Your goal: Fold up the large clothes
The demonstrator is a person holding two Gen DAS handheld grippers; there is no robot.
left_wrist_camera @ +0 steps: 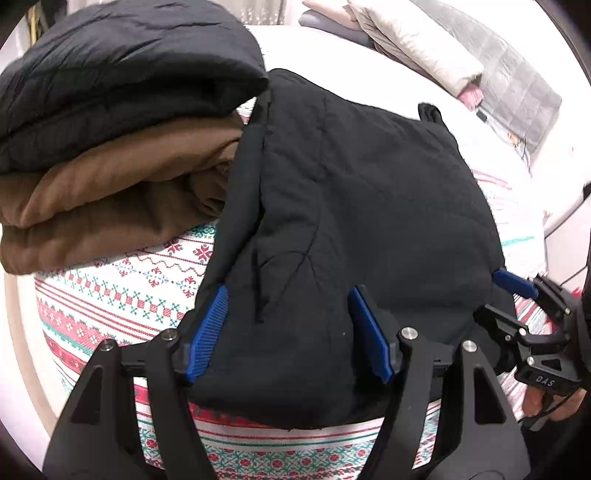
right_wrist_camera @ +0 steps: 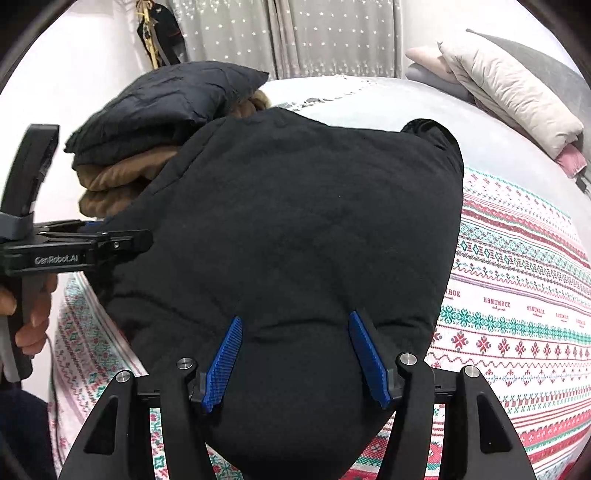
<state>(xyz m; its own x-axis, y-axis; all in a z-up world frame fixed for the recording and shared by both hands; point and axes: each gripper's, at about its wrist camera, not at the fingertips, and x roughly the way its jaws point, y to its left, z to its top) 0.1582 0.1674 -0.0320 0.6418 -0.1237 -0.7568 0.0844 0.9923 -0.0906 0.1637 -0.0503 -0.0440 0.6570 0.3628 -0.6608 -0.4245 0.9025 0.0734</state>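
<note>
A large black quilted garment [left_wrist_camera: 351, 206] lies folded on the patterned bedspread [left_wrist_camera: 110, 310]; it also fills the right wrist view [right_wrist_camera: 295, 236]. My left gripper [left_wrist_camera: 290, 334] is open, its blue pads [left_wrist_camera: 208, 332] standing on either side of the garment's near edge. My right gripper [right_wrist_camera: 295, 360] is open, its blue pads [right_wrist_camera: 369, 362] over the near end of the same garment. The right gripper shows at the garment's right side in the left wrist view [left_wrist_camera: 517, 286]. The left gripper shows at the garment's left side in the right wrist view [right_wrist_camera: 88, 232].
A stack of folded clothes, black [left_wrist_camera: 122, 77] on top of brown [left_wrist_camera: 110, 199], stands on the bed to the left, touching the garment. Pillows and a grey quilt [right_wrist_camera: 509, 88] lie at the bed's far right. Curtains [right_wrist_camera: 295, 33] hang behind.
</note>
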